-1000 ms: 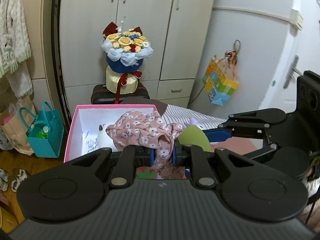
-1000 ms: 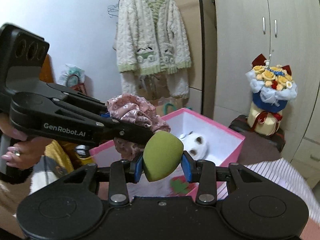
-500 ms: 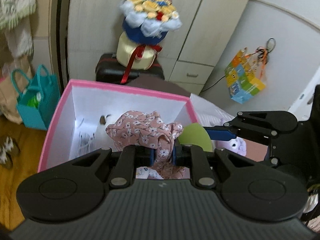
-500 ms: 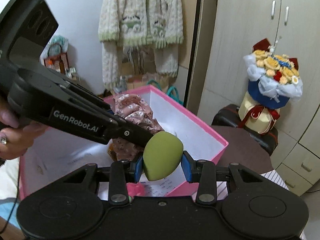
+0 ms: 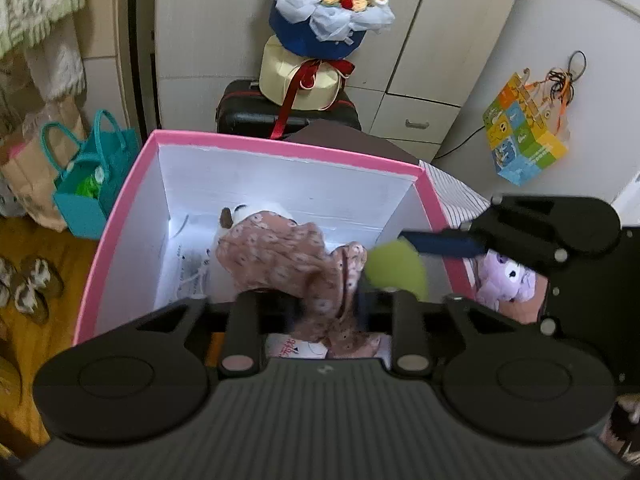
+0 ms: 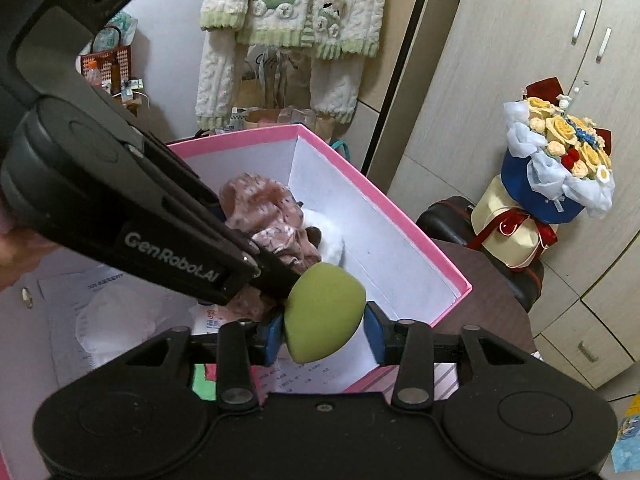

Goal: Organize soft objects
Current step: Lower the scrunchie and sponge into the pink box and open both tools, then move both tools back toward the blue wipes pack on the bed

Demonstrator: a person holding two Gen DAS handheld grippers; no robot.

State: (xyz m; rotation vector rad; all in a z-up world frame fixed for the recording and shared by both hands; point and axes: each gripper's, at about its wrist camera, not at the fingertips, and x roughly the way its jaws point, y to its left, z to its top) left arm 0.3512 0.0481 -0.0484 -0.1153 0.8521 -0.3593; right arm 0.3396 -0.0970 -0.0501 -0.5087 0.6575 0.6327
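Over the pink box [image 5: 280,150], the left gripper [image 5: 326,308] has just been opening with the floral cloth [image 5: 288,256] between its jaws, seemingly slipping free, while the right gripper [image 6: 320,330], nearer the box's right wall, has parted around the green sponge [image 6: 324,312].

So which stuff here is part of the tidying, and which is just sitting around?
Part of the job:
- pink box
- flowery cloth
- green sponge
- white plush toy

Just lying about:
- flower bouquet
- teal bag
- hanging fluffy pyjamas
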